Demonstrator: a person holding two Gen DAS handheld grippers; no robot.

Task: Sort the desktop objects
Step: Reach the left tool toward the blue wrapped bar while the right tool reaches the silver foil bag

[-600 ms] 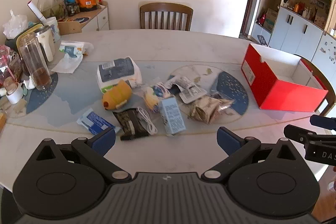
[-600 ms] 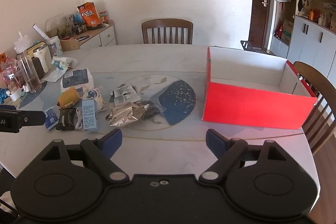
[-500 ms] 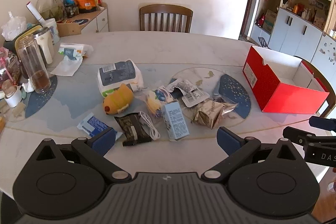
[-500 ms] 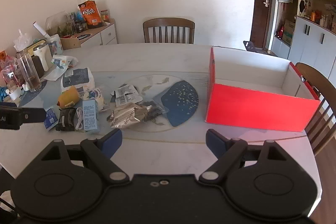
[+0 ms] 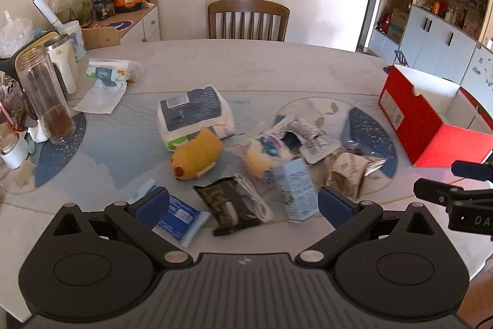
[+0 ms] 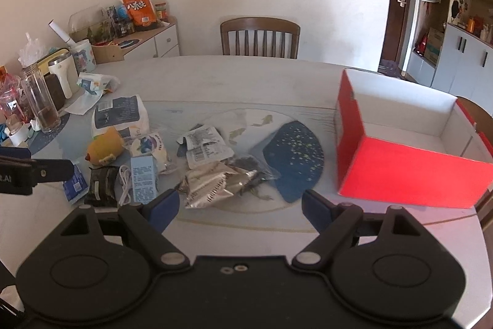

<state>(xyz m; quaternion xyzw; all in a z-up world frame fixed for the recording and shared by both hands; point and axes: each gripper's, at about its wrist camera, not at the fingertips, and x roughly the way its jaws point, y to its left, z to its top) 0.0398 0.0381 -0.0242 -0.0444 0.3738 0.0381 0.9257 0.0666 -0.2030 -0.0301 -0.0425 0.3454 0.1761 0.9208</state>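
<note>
A pile of small things lies in the middle of the bench (image 5: 277, 67): a yellow toy (image 5: 197, 156), a white pack (image 5: 192, 113), a blue carton (image 5: 295, 190), a dark packet (image 5: 228, 205) and a silver wrapper (image 6: 212, 187). The red box (image 6: 409, 162) stands well apart on the right. The left gripper (image 5: 243, 202) and right gripper (image 6: 240, 202) hang above the near edge, fingers wide apart and holding nothing.

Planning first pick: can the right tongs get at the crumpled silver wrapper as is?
Probably yes. The right tongs are open and empty, with the silver wrapper just ahead on top of the pile, nothing covering it. The clear bag touching it may drag along.
</note>
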